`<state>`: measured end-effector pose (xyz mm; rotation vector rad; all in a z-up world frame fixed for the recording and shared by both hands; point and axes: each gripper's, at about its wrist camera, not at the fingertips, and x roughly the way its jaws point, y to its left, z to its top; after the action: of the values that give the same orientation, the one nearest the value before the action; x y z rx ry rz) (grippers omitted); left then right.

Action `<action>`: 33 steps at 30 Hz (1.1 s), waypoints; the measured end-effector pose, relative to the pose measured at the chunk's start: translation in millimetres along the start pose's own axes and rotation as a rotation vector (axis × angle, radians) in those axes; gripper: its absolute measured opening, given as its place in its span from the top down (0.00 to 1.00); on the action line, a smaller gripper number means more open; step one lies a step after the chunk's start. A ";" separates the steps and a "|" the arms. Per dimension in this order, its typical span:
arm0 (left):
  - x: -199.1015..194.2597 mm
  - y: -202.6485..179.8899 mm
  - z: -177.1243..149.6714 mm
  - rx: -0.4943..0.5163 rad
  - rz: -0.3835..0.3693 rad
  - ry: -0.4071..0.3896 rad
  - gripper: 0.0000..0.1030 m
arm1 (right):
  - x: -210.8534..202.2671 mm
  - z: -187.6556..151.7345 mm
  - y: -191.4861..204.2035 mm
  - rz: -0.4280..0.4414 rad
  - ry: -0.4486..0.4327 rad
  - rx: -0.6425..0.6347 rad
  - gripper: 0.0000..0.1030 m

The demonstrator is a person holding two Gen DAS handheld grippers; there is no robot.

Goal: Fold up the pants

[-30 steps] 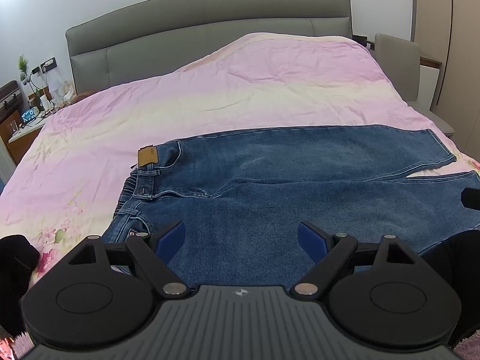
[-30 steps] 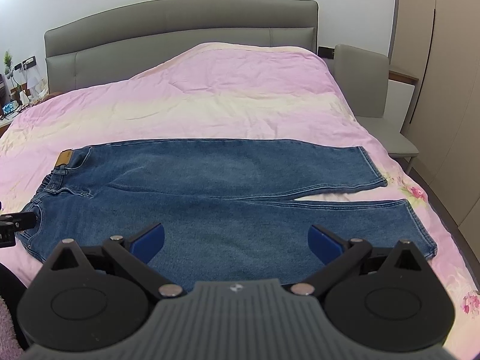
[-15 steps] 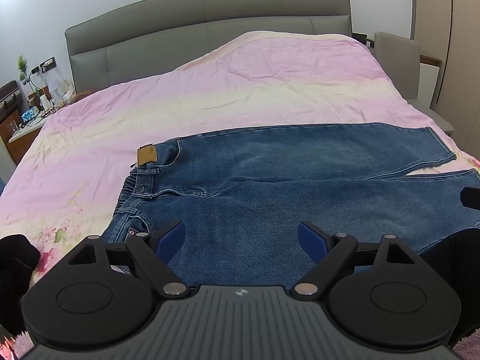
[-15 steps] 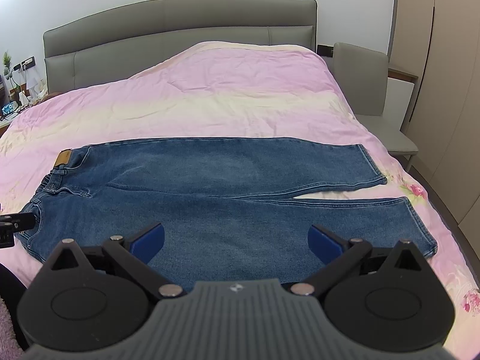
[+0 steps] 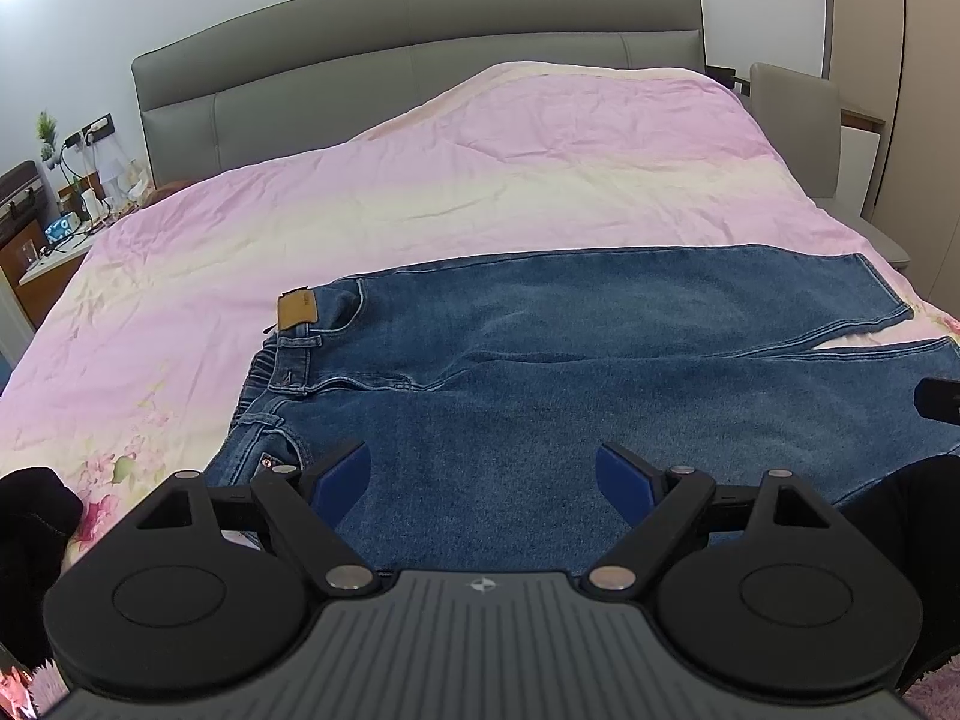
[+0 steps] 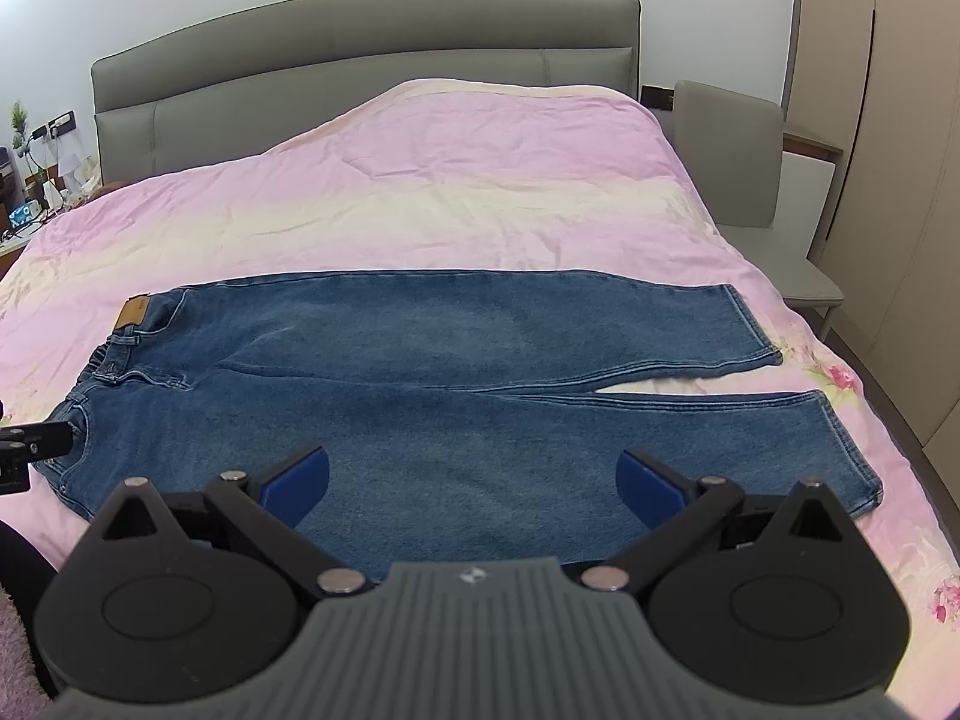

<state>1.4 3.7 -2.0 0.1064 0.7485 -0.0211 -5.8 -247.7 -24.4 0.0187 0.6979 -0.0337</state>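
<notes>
While both sets of jaws gape wide and hold nothing, the left gripper [image 5: 483,471] hovers near the jeans' [image 6: 456,384] waistband and the right gripper [image 6: 474,474] over their near leg; beyond the jeans, spread flat, stretches the pink duvet [image 6: 456,180], then the grey headboard [image 6: 360,42].

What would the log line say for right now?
stage: pre-grasp | blue denim jeans: flat, unfolded on pink bedspread | left gripper: open, empty | right gripper: open, empty
</notes>
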 end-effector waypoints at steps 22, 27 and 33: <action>2.1 4.6 -1.8 0.000 -0.001 0.012 0.04 | 7.6 -3.0 1.0 0.000 0.011 -0.022 0.05; 8.7 9.0 -0.5 0.056 -0.012 0.025 0.04 | 20.2 -5.5 -5.7 0.023 -0.006 -0.078 0.05; 27.7 11.4 -0.9 0.255 -0.126 0.061 0.15 | 49.3 -7.5 -6.1 0.118 0.066 -0.220 0.16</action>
<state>21.7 15.7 -20.5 0.3033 0.8104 -0.2347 27.0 -254.8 -61.9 -0.1505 0.7624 0.1580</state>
